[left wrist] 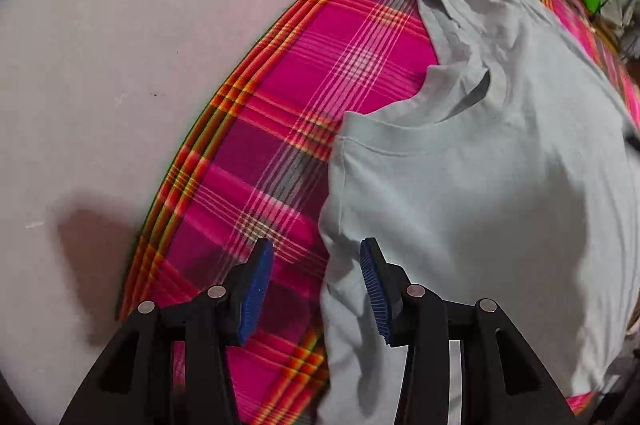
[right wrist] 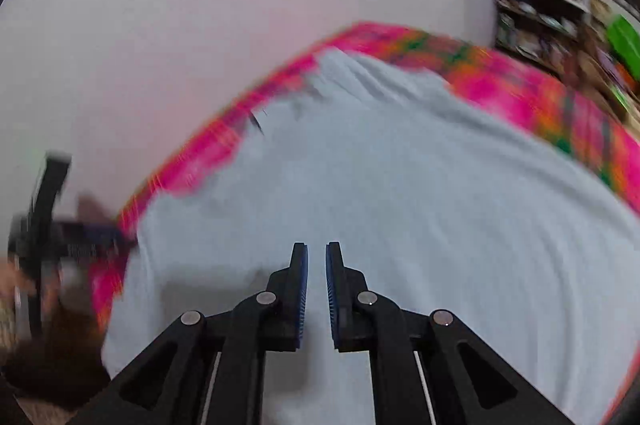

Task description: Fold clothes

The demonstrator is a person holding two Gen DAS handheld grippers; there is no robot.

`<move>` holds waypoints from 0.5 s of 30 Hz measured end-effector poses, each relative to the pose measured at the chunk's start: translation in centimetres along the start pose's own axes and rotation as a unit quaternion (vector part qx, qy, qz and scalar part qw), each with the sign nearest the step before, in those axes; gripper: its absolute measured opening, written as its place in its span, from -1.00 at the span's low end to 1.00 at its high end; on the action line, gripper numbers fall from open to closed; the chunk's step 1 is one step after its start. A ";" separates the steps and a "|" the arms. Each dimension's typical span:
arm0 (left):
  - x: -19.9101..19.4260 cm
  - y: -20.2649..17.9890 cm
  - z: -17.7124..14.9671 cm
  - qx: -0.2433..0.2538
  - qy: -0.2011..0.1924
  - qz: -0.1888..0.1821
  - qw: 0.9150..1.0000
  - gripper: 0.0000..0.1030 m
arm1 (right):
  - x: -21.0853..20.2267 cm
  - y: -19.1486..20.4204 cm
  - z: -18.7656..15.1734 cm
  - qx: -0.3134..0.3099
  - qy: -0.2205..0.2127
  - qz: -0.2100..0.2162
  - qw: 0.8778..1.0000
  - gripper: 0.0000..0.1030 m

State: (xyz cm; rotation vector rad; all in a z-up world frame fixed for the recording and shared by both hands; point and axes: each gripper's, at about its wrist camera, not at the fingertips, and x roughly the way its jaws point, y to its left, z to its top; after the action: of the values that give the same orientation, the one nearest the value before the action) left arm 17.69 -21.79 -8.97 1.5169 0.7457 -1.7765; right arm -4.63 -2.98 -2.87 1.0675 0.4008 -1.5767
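No fold shows yet: the pale T-shirt (left wrist: 480, 185) lies spread on the plaid bed (left wrist: 280, 97), left gripper (left wrist: 316, 289) spread at its near sleeve, right gripper (right wrist: 316, 295) nearly closed, holding nothing

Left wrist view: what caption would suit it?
Open left claw poised at the sleeve edge of a pale T-shirt spread on a pink plaid bedsheet.

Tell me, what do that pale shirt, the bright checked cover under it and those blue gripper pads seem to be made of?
The shirt looks like soft, matte knit cotton: ribbed collar, stitched seams, gentle wrinkles. The checked cover seems a thin woven cloth, since its pink, orange and green stripes cross like dyed threads. The left gripper has blue pads that look like ridged rubber or plastic; I cannot tell which.
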 end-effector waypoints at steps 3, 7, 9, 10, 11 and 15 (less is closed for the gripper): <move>0.7 -0.1 0.0 0.019 -0.001 -0.002 1.000 -0.09 | 4.6 1.5 4.5 -0.023 0.004 0.008 1.000 -0.75; 1.5 0.8 1.0 0.007 0.004 -0.018 1.000 -0.09 | 8.9 2.9 8.4 -0.043 0.005 0.032 0.999 -0.52; 1.6 1.4 1.6 -0.001 -0.003 -0.021 1.000 -0.08 | 11.1 3.3 9.6 -0.054 0.008 0.033 0.998 -0.49; 1.9 1.7 1.8 -0.006 0.000 -0.026 1.000 -0.08 | 12.3 3.6 10.2 -0.063 0.012 0.031 0.997 -0.49; 2.1 1.9 2.1 -0.011 0.003 -0.031 0.999 -0.07 | 13.6 3.9 10.7 -0.074 0.022 0.033 0.996 -0.49; 2.1 2.0 3.1 -0.007 -0.005 -0.038 0.999 -0.01 | 16.5 4.7 11.5 -0.105 0.047 0.035 0.993 -0.46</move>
State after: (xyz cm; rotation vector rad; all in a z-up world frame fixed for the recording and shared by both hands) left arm 17.22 -25.70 -10.51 1.4884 0.8184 -1.8290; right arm -4.39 -22.77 -8.64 0.9858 0.5748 -1.3928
